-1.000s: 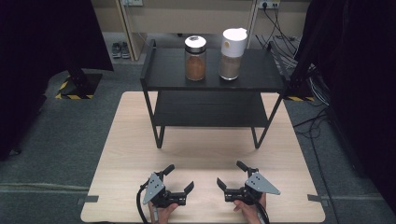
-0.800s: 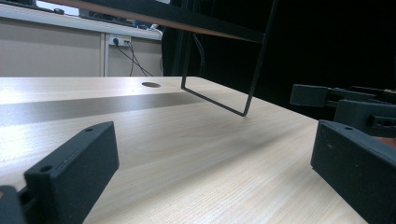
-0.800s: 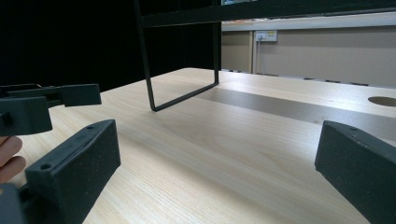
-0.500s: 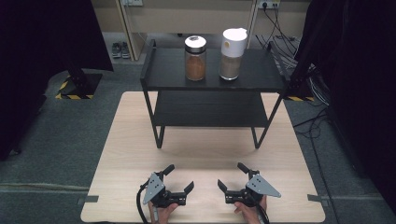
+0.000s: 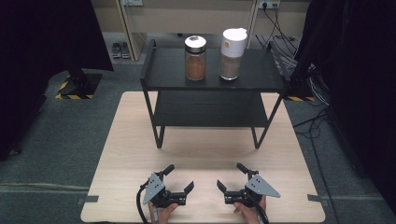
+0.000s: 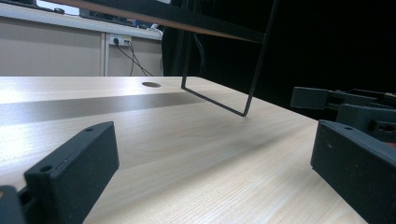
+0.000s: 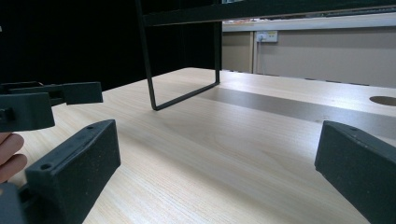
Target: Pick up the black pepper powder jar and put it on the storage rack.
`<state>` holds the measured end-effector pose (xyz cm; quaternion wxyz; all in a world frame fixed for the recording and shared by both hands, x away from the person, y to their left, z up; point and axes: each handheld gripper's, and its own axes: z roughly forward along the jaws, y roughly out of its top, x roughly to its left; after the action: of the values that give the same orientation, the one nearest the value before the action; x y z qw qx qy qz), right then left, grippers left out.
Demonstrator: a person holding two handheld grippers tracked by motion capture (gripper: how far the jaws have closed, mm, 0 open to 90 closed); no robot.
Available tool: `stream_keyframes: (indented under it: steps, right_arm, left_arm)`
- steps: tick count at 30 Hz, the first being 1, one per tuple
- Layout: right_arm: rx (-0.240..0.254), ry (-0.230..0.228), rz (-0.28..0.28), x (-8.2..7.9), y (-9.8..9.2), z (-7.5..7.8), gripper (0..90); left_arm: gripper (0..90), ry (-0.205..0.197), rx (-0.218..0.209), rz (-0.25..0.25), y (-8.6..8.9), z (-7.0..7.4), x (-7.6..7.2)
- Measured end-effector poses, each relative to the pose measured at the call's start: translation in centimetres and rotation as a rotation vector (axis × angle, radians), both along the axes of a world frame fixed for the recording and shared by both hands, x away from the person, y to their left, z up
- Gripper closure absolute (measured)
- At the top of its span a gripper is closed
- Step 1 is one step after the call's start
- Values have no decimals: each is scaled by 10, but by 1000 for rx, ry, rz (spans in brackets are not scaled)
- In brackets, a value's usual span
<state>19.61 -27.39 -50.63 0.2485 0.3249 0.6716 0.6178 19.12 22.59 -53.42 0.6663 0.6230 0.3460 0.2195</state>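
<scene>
My left gripper rests near the front edge of the light wooden table, open and empty. Beside it on the right, my right gripper is also open with nothing in it. In the left gripper view its own gripper stands wide apart over bare wood, with the right gripper at the side. The right gripper view shows its own gripper spread the same way, with the left gripper off to the left. A glass jar of brown powder and a white-lidded jar stand on the shelf's top.
A black two-tier metal shelf stands at the back half of the table; its thin legs touch the wood ahead of both grippers. Bare table lies between the grippers and the shelf. Grey carpet, cables and dark curtains surround the table.
</scene>
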Motion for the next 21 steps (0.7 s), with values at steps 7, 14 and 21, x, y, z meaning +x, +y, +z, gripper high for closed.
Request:
stream_keyframes:
  steps: [7,14,21]
  right_arm:
    - [3,1,5,1,0,0,4]
    - [3,2,8,1,0,0,4]
    - [3,4,6,1,0,-1,4]
  left_arm:
    - [4,0,-1,1,0,0,0]
    - [4,0,-3,1,0,0,0]
    - [4,1,-3,1,0,0,0]
